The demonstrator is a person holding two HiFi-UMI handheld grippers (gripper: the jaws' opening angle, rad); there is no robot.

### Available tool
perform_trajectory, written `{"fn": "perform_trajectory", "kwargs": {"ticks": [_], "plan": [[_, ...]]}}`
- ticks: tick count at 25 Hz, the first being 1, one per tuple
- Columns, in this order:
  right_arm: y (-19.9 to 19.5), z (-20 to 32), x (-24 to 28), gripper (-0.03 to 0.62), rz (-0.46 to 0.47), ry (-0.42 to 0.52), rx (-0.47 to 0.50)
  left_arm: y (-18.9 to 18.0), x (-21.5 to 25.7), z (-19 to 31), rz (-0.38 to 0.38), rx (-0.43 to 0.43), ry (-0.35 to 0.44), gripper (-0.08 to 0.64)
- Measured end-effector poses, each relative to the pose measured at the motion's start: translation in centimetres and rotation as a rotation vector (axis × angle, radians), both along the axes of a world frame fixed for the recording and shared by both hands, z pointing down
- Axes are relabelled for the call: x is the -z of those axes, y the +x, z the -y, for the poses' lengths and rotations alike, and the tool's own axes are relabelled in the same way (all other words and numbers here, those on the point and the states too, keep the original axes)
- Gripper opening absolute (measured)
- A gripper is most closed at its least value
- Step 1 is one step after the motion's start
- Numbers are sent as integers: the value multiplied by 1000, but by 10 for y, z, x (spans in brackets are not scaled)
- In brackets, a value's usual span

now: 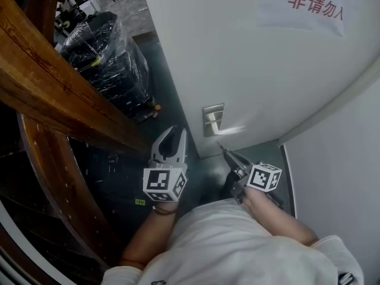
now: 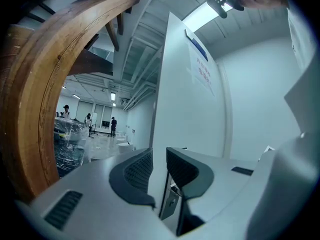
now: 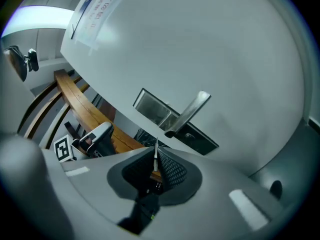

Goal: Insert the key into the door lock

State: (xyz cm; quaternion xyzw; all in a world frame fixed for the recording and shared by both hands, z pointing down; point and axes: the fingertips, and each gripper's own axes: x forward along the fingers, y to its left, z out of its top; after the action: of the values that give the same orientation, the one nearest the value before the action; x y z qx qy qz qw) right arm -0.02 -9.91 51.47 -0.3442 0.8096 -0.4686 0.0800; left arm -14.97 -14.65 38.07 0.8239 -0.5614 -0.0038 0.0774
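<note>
A white door [image 1: 237, 58] carries a metal lock plate [image 1: 212, 119] with a lever handle [image 1: 234, 128]. My right gripper [image 1: 222, 149] is shut on a thin silver key [image 3: 155, 151] that points up at the plate. In the right gripper view the key's tip sits just below the handle [image 3: 190, 111], left of the dark keyhole [image 3: 188, 135] and apart from it. My left gripper [image 1: 177, 134] hangs left of the lock by the door's edge. It is open by a narrow gap with nothing between its pads [image 2: 182, 169]. The latch plate [image 2: 171, 201] on the door's edge shows beyond them.
A curved wooden railing [image 1: 53, 94] runs close on the left. Behind it stands a stack wrapped in black plastic [image 1: 110, 64]. A paper sign with red print [image 1: 309, 5] is stuck high on the door. A white wall [image 1: 344, 177] closes in on the right. People [image 2: 89, 121] stand far off.
</note>
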Motion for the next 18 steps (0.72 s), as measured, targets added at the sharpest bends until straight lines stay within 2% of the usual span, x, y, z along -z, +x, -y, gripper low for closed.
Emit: {"fn": "perform_trajectory", "kwargs": {"ticks": [13, 18], "plan": [[-5, 29, -52, 21, 71, -129, -17, 2, -24, 47, 25, -13, -28, 87], [-5, 41, -65, 21, 121, -174, -43, 7, -25, 57, 51, -16, -15, 100]]}}
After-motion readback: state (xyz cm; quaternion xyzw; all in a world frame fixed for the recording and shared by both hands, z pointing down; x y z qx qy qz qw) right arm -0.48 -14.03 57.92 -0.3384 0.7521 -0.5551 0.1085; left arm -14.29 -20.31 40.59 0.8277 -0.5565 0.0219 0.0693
